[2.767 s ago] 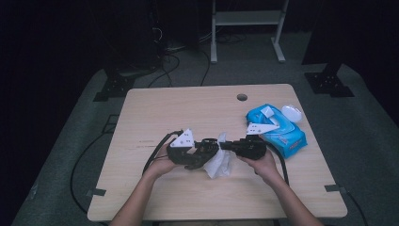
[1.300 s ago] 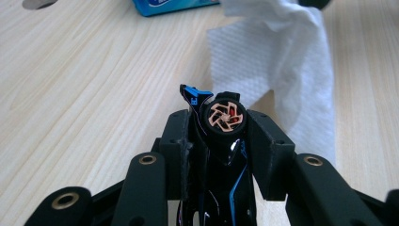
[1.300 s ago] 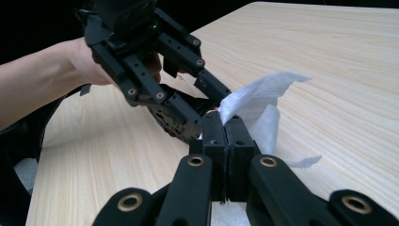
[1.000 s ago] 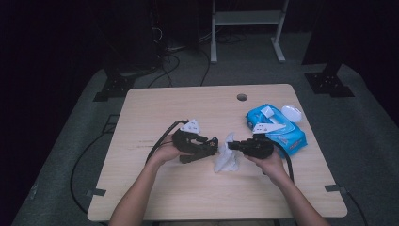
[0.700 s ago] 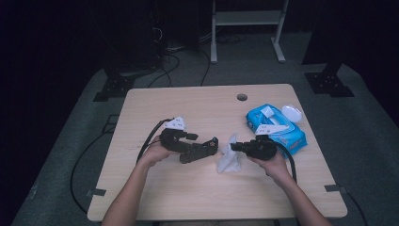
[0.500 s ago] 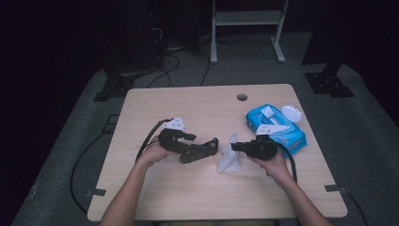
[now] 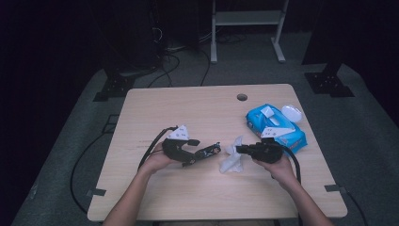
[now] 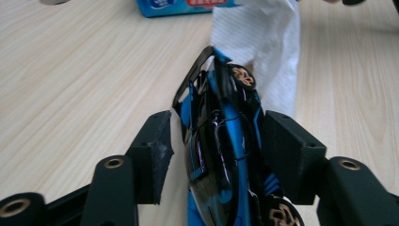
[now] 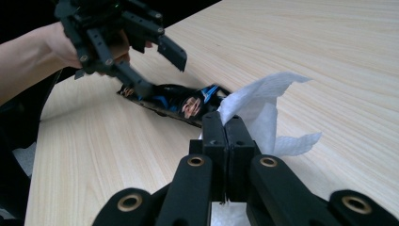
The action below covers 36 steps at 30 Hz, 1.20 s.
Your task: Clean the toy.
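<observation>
In the left gripper view, left gripper [image 8: 214,155] jaws, just opening, flank a toy car [image 8: 221,150]; right gripper [image 9: 227,141] clenches a wipe [image 9: 263,113].

Both forearms come in from the near edge of the table and angle toward each other. The left gripper [image 7: 200,151] points to the right, and its jaws have just been opening, with a gap on one side. The right gripper [image 7: 242,149] points left toward it, well apart, its jaws pressed tight together.
</observation>
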### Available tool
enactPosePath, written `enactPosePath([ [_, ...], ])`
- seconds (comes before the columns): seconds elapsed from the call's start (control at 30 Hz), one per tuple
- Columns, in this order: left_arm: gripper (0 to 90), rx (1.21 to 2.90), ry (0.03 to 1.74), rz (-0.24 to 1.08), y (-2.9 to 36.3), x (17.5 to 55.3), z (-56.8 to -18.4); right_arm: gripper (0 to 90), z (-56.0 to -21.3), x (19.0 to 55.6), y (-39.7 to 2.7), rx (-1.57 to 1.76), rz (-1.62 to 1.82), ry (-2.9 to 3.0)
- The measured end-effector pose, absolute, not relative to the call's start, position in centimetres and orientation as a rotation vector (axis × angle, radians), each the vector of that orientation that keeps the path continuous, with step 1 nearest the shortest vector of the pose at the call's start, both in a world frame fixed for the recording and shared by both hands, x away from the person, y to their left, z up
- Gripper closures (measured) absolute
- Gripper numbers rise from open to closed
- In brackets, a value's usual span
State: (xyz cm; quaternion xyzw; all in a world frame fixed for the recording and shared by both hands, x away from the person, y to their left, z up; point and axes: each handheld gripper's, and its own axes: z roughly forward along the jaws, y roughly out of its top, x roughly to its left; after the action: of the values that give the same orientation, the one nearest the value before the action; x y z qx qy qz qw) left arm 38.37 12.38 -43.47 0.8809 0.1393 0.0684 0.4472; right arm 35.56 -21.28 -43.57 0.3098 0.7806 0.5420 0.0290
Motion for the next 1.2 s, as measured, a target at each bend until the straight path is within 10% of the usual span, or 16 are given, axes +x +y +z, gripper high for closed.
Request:
enactPosePath([
  [1.2, 37.2, 2.215, 0.401, 0.3, 11.7, 38.6, -44.6, 88.5, -43.1, 34.2, -25.8, 0.993, 1.609, 2.35],
])
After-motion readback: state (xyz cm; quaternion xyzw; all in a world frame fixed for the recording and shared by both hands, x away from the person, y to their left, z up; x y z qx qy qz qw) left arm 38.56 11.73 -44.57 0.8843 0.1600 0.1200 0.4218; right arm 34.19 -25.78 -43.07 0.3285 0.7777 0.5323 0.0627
